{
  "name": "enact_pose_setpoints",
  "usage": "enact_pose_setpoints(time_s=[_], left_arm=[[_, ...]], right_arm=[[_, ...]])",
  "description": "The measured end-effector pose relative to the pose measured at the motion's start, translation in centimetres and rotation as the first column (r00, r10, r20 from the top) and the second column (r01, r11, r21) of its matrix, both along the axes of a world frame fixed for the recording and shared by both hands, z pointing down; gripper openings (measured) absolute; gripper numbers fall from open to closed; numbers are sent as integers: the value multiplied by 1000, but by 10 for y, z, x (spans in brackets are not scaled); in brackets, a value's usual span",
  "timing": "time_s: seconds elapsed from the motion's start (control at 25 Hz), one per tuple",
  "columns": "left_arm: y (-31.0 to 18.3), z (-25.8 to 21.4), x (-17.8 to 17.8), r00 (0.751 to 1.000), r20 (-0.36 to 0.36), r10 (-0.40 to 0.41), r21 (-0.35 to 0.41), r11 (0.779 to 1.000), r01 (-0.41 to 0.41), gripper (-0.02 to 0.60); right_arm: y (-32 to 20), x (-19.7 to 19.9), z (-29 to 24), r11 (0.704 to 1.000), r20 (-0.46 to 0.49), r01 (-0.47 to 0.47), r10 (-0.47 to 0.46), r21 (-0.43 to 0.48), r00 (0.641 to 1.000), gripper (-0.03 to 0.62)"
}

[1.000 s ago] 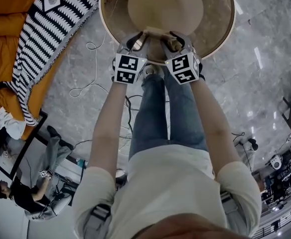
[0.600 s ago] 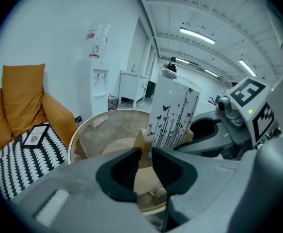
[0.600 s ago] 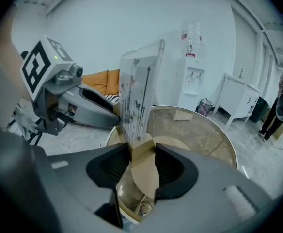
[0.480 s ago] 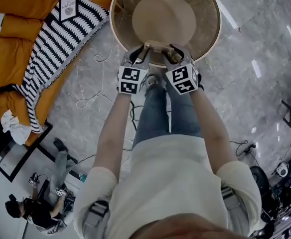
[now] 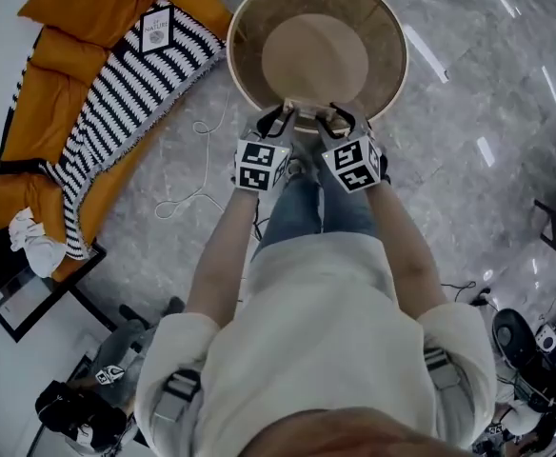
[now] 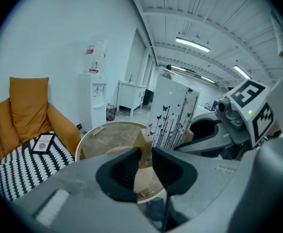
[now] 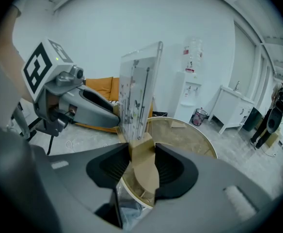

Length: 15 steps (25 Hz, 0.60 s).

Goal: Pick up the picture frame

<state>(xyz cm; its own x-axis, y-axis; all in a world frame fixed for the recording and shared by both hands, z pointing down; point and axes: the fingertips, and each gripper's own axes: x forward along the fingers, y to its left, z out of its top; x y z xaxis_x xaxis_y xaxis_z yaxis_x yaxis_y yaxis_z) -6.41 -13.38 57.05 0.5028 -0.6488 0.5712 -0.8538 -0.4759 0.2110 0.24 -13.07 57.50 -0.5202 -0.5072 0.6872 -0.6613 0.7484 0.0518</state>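
The picture frame (image 5: pixel 308 114) is a clear panel (image 6: pixel 173 111) printed with butterflies and stems, standing in a light wooden base (image 7: pixel 142 165). It hangs above the near rim of a round glass-topped table (image 5: pixel 245 74). My left gripper (image 5: pixel 283 118) is shut on the left end of the wooden base (image 6: pixel 142 147). My right gripper (image 5: pixel 333 117) is shut on the right end, with the panel (image 7: pixel 140 89) upright just past its jaws. In each gripper view the other gripper appears across the frame: the right gripper (image 6: pixel 214 135) and the left gripper (image 7: pixel 90 108).
An orange sofa (image 5: pixel 78 27) with a striped blanket (image 5: pixel 116 93) and a small framed print (image 5: pixel 154 29) lies to the left. Cables (image 5: pixel 197 174) trail on the marble floor. A dark low stand (image 5: pixel 16 293) and a seated person (image 5: pixel 78 407) are at lower left. A water dispenser (image 6: pixel 95 98) stands by the wall.
Both grippers have risen together with the frame held between them. The round table now looks smaller and farther below, and more of the sofa and floor shows.
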Motion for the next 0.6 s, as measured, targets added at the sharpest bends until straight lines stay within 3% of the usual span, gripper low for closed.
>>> enact_pose_setpoints(time_s=[0.6], left_arm=[[38,-91,-1,1000,-24,5,74,997,-4,89]], right_arm=[[37,-1,-92,997,12,2,-3,82,1000,163]])
